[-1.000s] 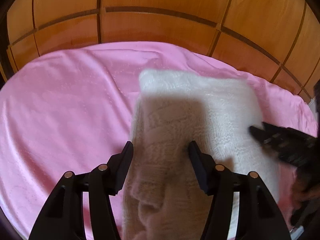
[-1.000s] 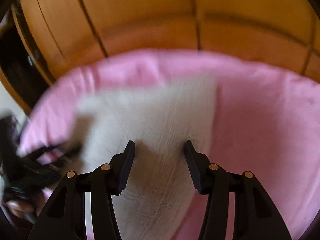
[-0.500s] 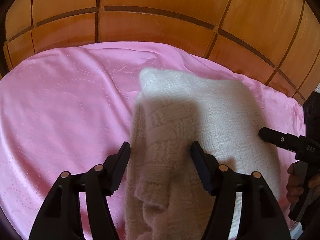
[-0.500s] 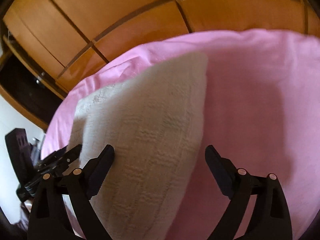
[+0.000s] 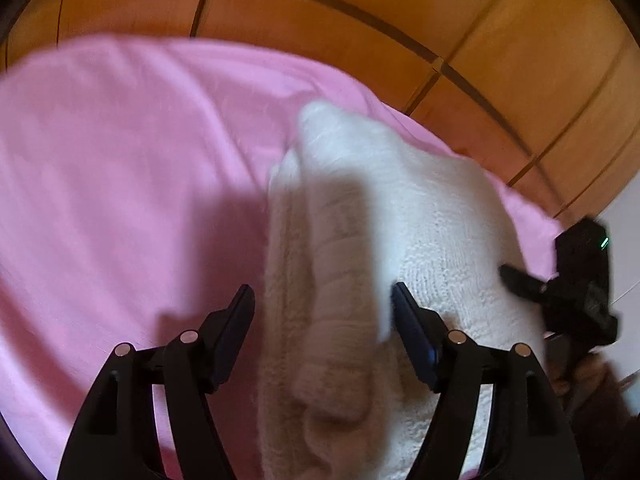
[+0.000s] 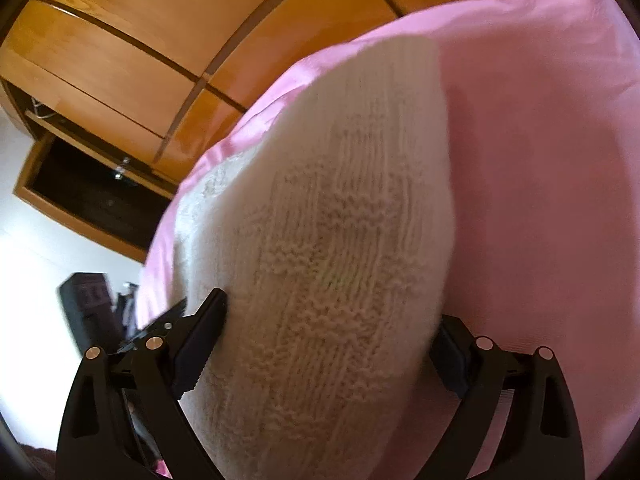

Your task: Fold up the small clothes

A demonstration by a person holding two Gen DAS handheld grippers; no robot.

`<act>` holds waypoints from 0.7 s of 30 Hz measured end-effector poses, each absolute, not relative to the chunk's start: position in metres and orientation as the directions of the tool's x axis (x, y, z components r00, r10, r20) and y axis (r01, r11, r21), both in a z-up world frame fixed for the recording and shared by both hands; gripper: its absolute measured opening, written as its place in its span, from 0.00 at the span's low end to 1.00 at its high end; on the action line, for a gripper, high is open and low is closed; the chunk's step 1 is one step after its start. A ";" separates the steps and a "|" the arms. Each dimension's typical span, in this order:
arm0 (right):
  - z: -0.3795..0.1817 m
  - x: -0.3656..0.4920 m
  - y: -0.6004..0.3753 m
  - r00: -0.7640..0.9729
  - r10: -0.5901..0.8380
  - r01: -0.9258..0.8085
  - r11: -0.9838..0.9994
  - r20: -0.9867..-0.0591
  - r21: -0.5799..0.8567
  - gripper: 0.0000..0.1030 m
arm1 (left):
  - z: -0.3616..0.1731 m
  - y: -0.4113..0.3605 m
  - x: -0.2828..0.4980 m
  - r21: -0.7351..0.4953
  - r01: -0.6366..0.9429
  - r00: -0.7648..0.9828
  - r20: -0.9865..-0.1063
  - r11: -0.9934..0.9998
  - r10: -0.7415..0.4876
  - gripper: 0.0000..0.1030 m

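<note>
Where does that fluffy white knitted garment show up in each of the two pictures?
Left wrist view: white knit garment, centre to lower right, on the pink sheet.
Right wrist view: the garment fills the centre, between the tongs' tips.
Shared landmark: the wooden panelled wall behind the sheet.

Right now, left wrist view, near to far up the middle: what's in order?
Open black left gripper, jaws opening → folded white knitted garment → pink bed sheet → orange-brown wooden panelled wardrobe.
</note>
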State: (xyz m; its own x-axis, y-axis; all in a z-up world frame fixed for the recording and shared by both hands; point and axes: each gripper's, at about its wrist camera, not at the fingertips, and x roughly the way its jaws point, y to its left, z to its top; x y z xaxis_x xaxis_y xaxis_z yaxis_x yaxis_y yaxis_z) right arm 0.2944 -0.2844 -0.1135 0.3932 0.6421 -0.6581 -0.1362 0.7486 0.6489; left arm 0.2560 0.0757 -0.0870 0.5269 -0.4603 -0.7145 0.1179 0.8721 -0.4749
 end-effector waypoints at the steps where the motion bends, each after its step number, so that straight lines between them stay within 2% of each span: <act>1: -0.114 0.295 -0.281 0.388 0.647 -0.142 0.746 -0.657 0.651 0.88 | -0.096 0.085 0.259 -0.546 0.100 0.507 -0.692 0.832 -0.515 0.68; 2: -0.115 0.297 -0.276 0.374 0.658 -0.149 0.738 -0.654 0.658 0.87 | -0.100 0.088 0.260 -0.579 0.092 0.499 -0.677 0.810 -0.541 0.67; 3: -0.115 0.298 -0.271 0.361 0.665 -0.152 0.733 -0.654 0.662 0.85 | -0.105 0.093 0.260 -0.619 0.088 0.494 -0.654 0.781 -0.573 0.61; 4: -0.116 0.301 -0.263 0.344 0.672 -0.161 0.730 -0.655 0.664 0.78 | -0.108 0.095 0.260 -0.638 0.093 0.491 -0.638 0.764 -0.593 0.53; 6: -0.113 0.303 -0.254 0.339 0.665 -0.168 0.739 -0.666 0.652 0.66 | -0.109 0.097 0.257 -0.667 0.103 0.487 -0.613 0.738 -0.622 0.43; 8: -0.103 0.299 -0.252 0.360 0.652 -0.176 0.750 -0.668 0.638 0.52 | -0.104 0.095 0.253 -0.665 0.125 0.489 -0.605 0.737 -0.629 0.37; 10: -0.089 0.293 -0.246 0.380 0.637 -0.204 0.765 -0.671 0.611 0.48 | -0.097 0.091 0.248 -0.658 0.142 0.490 -0.603 0.740 -0.630 0.32; 14: -0.050 0.268 -0.247 0.445 0.633 -0.278 0.770 -0.633 0.574 0.46 | -0.073 0.065 0.239 -0.649 0.212 0.473 -0.586 0.731 -0.658 0.30; 21: 0.005 0.211 -0.328 0.604 0.557 -0.255 0.813 -0.570 0.523 0.46 | -0.031 -0.054 0.241 -0.622 0.407 0.378 -0.552 0.669 -0.743 0.28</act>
State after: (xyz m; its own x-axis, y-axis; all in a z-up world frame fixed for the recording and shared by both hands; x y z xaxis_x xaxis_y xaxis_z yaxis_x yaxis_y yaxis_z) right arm 0.2115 -0.3282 0.0053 0.6044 0.5566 -0.5700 -0.2550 0.8130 0.5234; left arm 0.2408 -0.0543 -0.0309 0.3780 -0.7430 -0.5523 0.4073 0.6692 -0.6215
